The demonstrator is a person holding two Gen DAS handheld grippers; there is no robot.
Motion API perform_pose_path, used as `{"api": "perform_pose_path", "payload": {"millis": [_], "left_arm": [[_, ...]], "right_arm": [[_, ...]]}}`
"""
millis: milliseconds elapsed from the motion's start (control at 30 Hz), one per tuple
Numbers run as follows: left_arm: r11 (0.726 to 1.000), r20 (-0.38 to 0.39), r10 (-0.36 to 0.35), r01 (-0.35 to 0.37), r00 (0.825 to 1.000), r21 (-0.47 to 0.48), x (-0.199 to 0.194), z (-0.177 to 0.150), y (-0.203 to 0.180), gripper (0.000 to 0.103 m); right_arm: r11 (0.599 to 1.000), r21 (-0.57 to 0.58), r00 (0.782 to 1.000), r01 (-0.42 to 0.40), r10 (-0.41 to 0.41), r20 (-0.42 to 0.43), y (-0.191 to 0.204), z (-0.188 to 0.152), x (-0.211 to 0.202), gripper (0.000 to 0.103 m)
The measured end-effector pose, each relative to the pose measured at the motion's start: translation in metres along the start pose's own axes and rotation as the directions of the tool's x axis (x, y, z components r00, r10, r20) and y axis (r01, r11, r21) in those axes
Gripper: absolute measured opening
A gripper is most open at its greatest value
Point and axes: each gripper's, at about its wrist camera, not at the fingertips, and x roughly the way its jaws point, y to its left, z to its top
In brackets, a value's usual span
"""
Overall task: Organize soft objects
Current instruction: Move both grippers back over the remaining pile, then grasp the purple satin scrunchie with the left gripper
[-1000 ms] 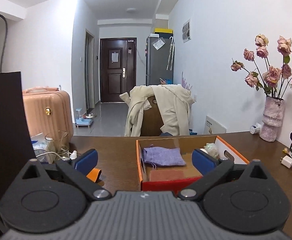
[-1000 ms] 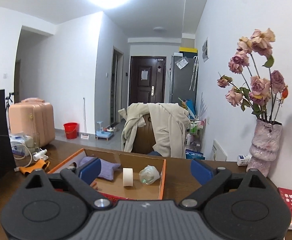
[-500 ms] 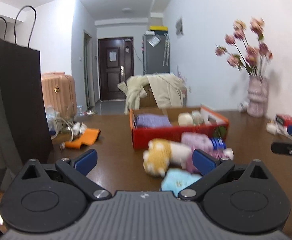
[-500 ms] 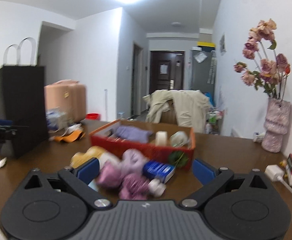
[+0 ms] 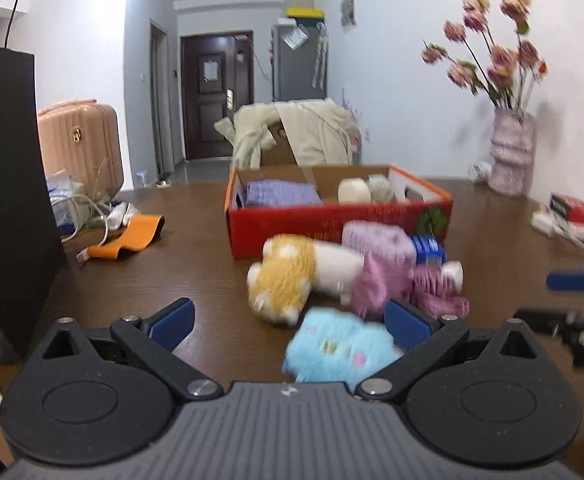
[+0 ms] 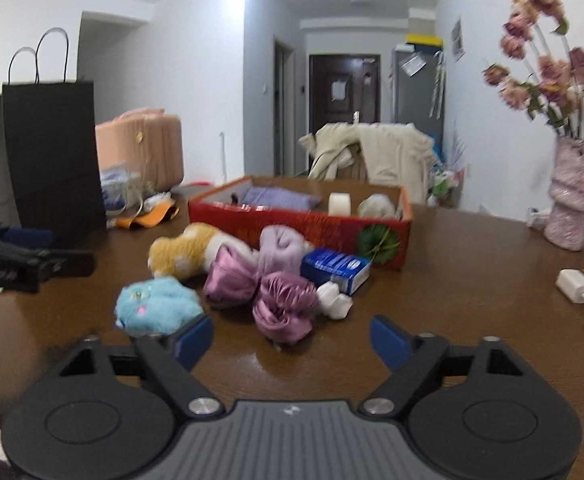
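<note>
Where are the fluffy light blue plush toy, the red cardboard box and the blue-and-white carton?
fluffy light blue plush toy [image 6: 157, 305], right wrist view, middle of body.
red cardboard box [image 6: 292, 222], right wrist view, front wall.
blue-and-white carton [image 6: 334, 267], right wrist view, top face.

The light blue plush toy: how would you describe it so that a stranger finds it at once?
Find the red box on the brown table. Soft things lie heaped before it; the light blue plush toy is nearest the camera, left. It alone is blue and fluffy.

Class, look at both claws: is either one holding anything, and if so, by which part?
Nothing is held. The left claw and the right claw are both open and empty; the right's jaws have just been closing, with nothing between them.
</note>
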Motion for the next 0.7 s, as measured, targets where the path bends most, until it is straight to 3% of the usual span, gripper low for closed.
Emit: {"api": "perform_pose_path", "payload": {"millis": [67, 133, 200, 267, 333, 400, 500, 700], "left_arm": [[0.999, 0.019, -0.029, 0.029, 0.999, -0.022, 0.011, 0.011, -0.006, 0.101], [0.995, 0.028, -0.087, 0.089, 0.996, -0.053, 0.027, 0.023, -0.01, 0.093], [0.991, -0.007, -0.116, 0.116, 0.993, -0.07, 0.05, 0.032, -0.017, 0.072], [0.986, -0.053, -0.143, 0.138, 0.988, -0.091, 0.076, 0.034, -0.024, 0.067], [0.984, -0.11, -0.149, 0.136, 0.983, -0.113, 0.097, 0.031, -0.029, 0.062], [0.981, -0.163, -0.17, 0.152, 0.972, -0.117, 0.111, 0.024, -0.033, 0.048], [0.982, -0.19, -0.176, 0.16, 0.966, -0.1, 0.115, 0.011, -0.035, 0.04], [0.976, -0.229, -0.213, 0.197, 0.95, -0.092, 0.116, 0.0, -0.03, 0.037]], "right_arm": [[1.0, 0.022, 1.0, -0.02, 0.02, -0.005, -0.004, 0.001, 0.009, 0.074], [0.997, 0.064, 0.999, -0.044, 0.044, 0.0, -0.011, 0.006, 0.018, 0.068], [0.993, 0.108, 0.999, -0.047, 0.047, -0.001, -0.019, 0.013, 0.031, 0.062], [0.987, 0.155, 0.999, -0.031, 0.033, -0.008, -0.027, 0.019, 0.047, 0.047], [0.98, 0.195, 0.999, -0.029, 0.034, -0.02, -0.036, 0.022, 0.064, 0.039], [0.972, 0.235, 0.998, -0.028, 0.038, -0.04, -0.043, 0.023, 0.08, 0.038], [0.966, 0.253, 0.995, -0.047, 0.066, -0.068, -0.047, 0.02, 0.102, 0.038], [0.971, 0.219, 0.989, -0.096, 0.117, -0.088, -0.042, 0.015, 0.112, 0.038]]}}
